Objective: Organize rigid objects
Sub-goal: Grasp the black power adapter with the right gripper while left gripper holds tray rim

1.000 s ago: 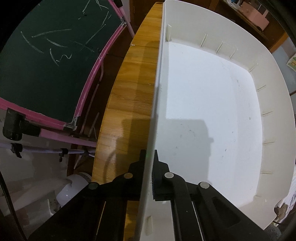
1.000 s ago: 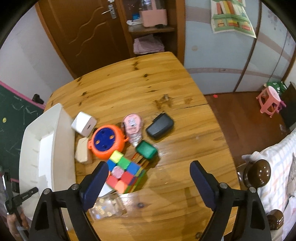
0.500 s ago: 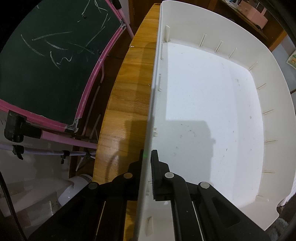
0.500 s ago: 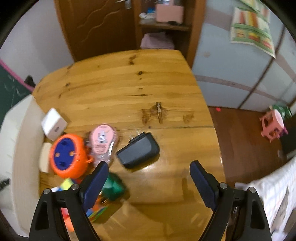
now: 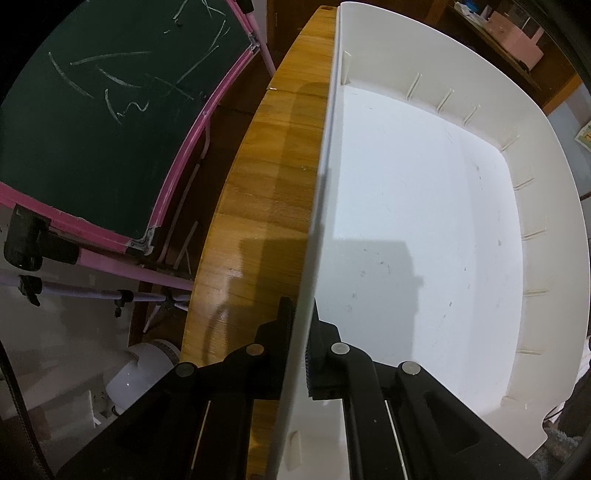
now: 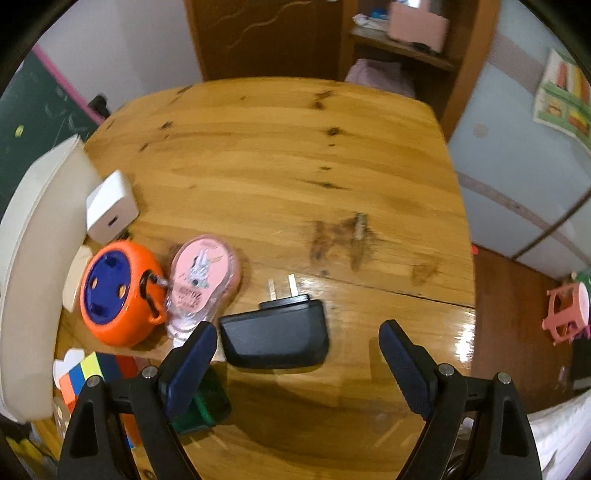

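My left gripper (image 5: 300,325) is shut on the left wall of a white tray (image 5: 546,206) with a bare white floor. On the wooden table (image 6: 295,155) my right gripper (image 6: 297,345) stands open above a black plug adapter (image 6: 275,341), which lies between its fingers, nearer the left one. Left of the adapter lie a pink packaged item (image 6: 201,280), an orange and blue round case (image 6: 118,295) and a white charger cube (image 6: 109,210). A colourful cube puzzle (image 6: 92,373) and a green block (image 6: 207,402) sit by the left finger. The white tray (image 6: 33,258) shows at the left edge.
A green chalkboard with a pink frame (image 5: 110,122) stands beyond the table's left edge. A wooden door (image 6: 266,33), a shelf and a pink stool (image 6: 565,310) lie past the table. The table's far half and right side hold nothing.
My right gripper has rolled and come down and right, from over the colourful cube to over the black adapter. The left gripper stays clamped on the tray wall.
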A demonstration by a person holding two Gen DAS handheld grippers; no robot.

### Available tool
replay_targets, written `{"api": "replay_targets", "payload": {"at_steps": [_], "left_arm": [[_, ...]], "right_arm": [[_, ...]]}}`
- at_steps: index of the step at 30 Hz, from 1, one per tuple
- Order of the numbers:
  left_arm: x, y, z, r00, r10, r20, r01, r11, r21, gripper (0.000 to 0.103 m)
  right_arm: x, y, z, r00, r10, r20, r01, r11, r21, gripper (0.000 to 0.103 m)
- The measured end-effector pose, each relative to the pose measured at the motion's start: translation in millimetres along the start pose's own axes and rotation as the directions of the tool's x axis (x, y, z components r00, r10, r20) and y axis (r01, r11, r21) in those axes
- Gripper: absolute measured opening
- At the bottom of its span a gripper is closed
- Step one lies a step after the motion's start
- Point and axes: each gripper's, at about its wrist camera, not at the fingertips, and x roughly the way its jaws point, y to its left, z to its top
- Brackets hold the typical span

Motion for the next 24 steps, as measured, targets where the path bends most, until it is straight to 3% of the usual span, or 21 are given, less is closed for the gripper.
{"api": "replay_targets", "payload": {"at_steps": [4, 8, 14, 19, 24], "left_arm": [[1, 0, -1, 1.0, 0.0, 0.001, 0.0, 1.0, -0.002, 0.006], [1, 1, -1, 1.0, 0.0, 0.001, 0.0, 1.0, -0.004, 0.006], [1, 1, -1, 1.0, -0.005, 0.001, 0.005, 1.0, -0.012, 0.006], [1, 2, -1, 1.0, -0.005, 0.003, 0.005, 1.0, -0.008, 0.006], [1, -1, -2, 1.0, 0.001, 0.005, -0.001, 1.0, 0.005, 0.005]], "right_arm": [[5, 2, 4, 0.999, -0.021, -0.029, 0.021, 1.0, -0.007, 0.088], [13, 1, 7, 0.995, 0.023, -0.098, -0.021, 0.999, 0.03, 0.063], [11, 6, 8, 0.99, -0.031, -0.137, 0.039, 0.997, 0.061, 0.063], [-20, 14, 5, 0.996, -0.027, -0.085, 0.036, 0.993, 0.116, 0.062], [-82, 43, 3, 1.0, -0.011, 0.021, 0.008, 0.992, 0.126, 0.062]]}}
